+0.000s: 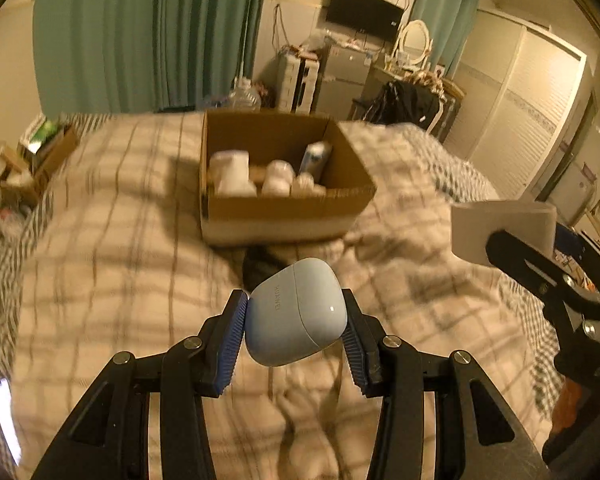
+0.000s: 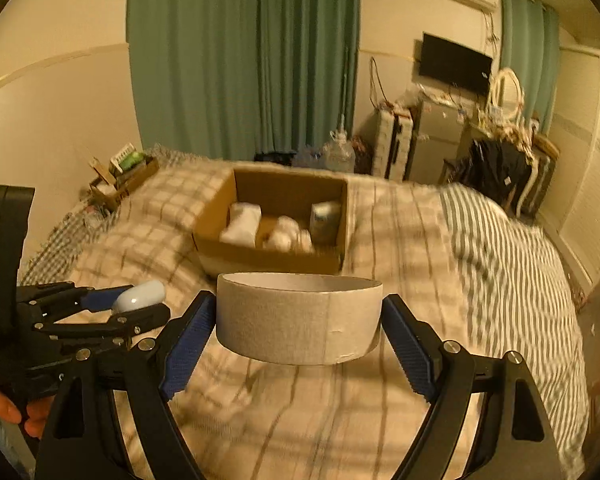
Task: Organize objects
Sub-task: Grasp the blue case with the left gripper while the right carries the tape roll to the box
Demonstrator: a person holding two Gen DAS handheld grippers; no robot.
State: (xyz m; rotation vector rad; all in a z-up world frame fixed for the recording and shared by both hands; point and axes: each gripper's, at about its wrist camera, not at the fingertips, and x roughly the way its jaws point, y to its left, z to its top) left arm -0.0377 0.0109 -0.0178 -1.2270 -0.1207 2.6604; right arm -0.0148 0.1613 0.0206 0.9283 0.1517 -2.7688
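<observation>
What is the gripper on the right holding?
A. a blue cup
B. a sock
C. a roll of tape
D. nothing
C: the right gripper has its blue pads pressed on both sides of a wide roll of tape, lifted above the checked blanket.

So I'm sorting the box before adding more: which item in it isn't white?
The can standing at the cardboard box's back right corner: it is bluish-grey, while the other items are white.
</observation>
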